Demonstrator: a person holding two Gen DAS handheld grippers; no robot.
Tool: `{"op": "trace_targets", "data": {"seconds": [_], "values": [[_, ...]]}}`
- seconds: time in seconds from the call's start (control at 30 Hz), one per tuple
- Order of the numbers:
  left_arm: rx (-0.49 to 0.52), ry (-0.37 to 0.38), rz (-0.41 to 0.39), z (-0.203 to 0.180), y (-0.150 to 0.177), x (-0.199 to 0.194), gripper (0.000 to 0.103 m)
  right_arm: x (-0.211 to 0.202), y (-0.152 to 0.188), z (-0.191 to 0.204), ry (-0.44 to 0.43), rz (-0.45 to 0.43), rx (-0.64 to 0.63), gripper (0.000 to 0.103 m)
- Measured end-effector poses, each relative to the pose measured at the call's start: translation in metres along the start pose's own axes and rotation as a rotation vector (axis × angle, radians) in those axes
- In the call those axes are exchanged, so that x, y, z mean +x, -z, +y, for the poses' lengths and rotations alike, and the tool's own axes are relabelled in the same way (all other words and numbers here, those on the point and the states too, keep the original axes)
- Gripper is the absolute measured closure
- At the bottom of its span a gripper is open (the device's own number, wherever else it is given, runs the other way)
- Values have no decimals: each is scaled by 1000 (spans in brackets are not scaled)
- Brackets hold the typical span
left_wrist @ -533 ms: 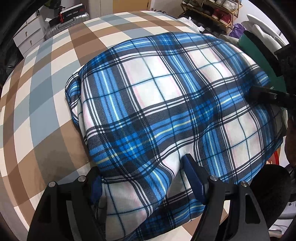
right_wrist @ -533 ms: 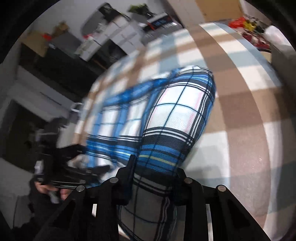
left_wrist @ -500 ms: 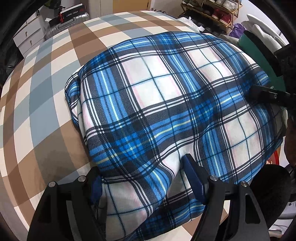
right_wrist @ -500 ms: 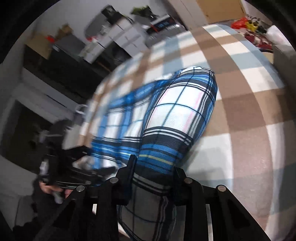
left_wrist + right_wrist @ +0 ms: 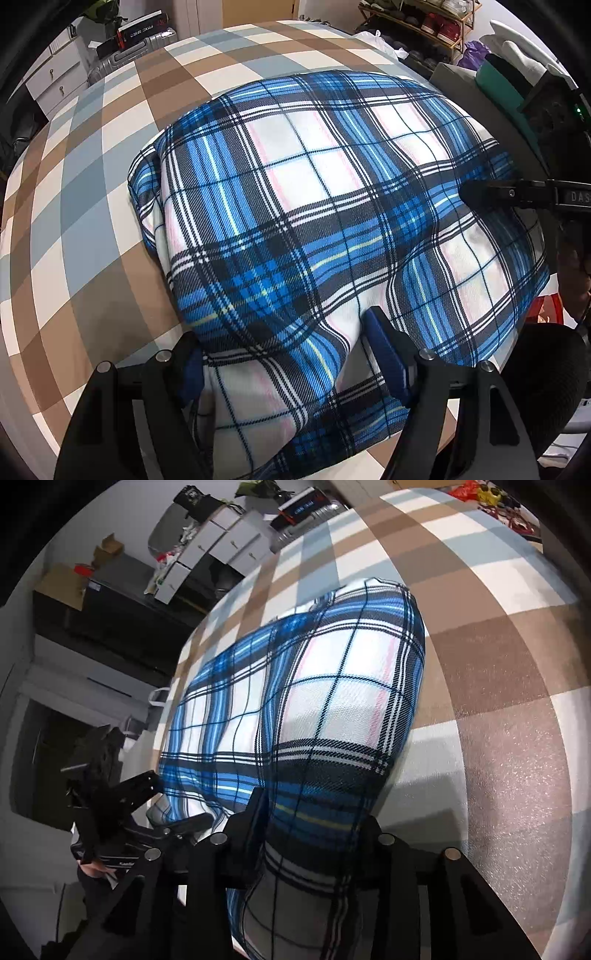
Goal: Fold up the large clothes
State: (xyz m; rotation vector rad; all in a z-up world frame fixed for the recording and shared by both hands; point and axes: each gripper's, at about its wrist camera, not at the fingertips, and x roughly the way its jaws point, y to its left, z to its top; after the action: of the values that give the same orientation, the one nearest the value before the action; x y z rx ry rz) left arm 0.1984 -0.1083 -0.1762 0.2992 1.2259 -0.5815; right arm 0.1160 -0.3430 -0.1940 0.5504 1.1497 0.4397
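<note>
Left tool point(image 5: 284, 354) pinching near edge of plaid cloth point(image 5: 314, 206) on checkered counter point(image 5: 85, 229); right tool point(image 5: 310, 816), jaws just widening, gripping the cloth's right fold.

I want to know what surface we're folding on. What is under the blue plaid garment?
The blue plaid garment lies on a brown, grey-blue and cream checked cover, which shows all around it. Whatever sits directly beneath the fabric is hidden.
</note>
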Motion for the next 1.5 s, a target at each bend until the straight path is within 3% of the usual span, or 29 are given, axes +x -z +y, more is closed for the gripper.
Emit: {"op": "trace_targets", "data": {"seconds": [0.2,0.27,0.37,0.43,0.53,0.73,0.83,0.97,1.27,1.5], "values": [[-7,2,-5,1,0,-1,31,1,2,2,33,-1,-22,66],[-14,8,-8,4,1,-2,32,-2,4,7,44,-20,-43,72],[-25,20,-18,10,2,-6,38,-11,8,20,66,-58,-98,78],[-28,36,-28,12,2,-9,47,-18,10,29,68,-88,-130,81],[-33,43,-36,16,5,-12,51,-30,13,42,48,-144,-179,81],[-41,48,-36,22,4,-11,52,-10,10,19,116,-78,-113,81],[-66,109,-54,24,2,-13,63,-17,6,16,73,-96,-76,82],[-90,233,-101,29,-2,-23,76,-48,4,46,8,-177,-149,82],[-104,340,-231,14,-20,-53,77,-111,0,102,24,-263,-233,82],[-96,415,-388,-14,-42,-110,77,-175,-4,124,-1,-352,-230,82]]}}
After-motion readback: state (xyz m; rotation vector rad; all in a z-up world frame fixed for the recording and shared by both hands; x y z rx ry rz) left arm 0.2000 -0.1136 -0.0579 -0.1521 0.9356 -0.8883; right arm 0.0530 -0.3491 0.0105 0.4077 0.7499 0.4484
